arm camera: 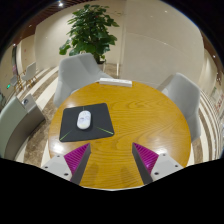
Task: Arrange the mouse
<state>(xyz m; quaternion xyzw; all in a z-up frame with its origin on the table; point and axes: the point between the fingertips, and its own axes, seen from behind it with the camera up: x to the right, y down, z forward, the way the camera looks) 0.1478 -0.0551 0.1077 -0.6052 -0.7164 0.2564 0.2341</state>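
Observation:
A white mouse lies on a dark mouse mat with a green edge, on the left part of a round wooden table. My gripper is open, its two magenta-padded fingers spread wide over bare wood at the table's near edge. Nothing stands between them. The mouse and mat lie just ahead of the left finger, slightly to its left.
Grey chairs stand round the table: one at the far side, one at the right, one at the left. A white flat object lies at the table's far edge. A large potted plant stands beyond.

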